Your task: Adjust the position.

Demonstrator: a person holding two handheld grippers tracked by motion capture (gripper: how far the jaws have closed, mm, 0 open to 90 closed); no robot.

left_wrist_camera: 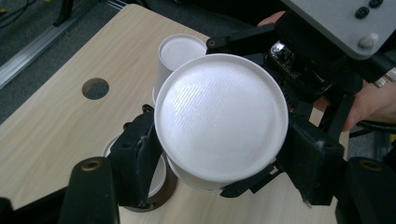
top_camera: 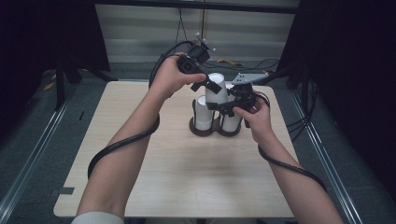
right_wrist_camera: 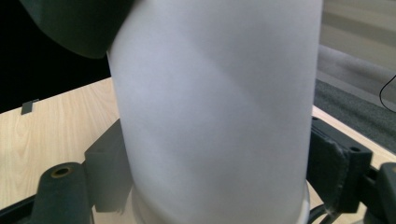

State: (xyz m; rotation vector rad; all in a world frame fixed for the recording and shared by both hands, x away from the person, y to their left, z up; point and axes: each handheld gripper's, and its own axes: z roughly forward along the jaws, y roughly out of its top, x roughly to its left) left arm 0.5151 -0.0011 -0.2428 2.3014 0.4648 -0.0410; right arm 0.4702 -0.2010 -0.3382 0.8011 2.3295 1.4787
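- The near half of the table (top_camera: 187, 186) is bare wood; I judge the work about halfway, with two cups placed and a third in the air.
- Two brown rings (top_camera: 204, 130) sit side by side at mid-table, each carrying a white cup with its closed end up: the left cup (top_camera: 202, 114), and at its 3 o'clock the right cup (top_camera: 231, 122).
- Nothing can be seen inside either cup, since the mouths face down.
- The raised cup (top_camera: 217, 88) hangs just above and between the pair, at their 12 o'clock, also closed end up, not yet resting on them.
- The right gripper (top_camera: 228, 106) comes in from 4 o'clock; its jaws flank the lower wall of the raised cup, and I cannot tell whether they press on it.
- The left gripper (left_wrist_camera: 219, 149) comes from 10 o'clock and pinches the raised cup across its sides.
- What is left, as I judge it: settle who holds the raised cup, then set it down.
- Farther off, a round hole (left_wrist_camera: 95, 88) pierces the table.
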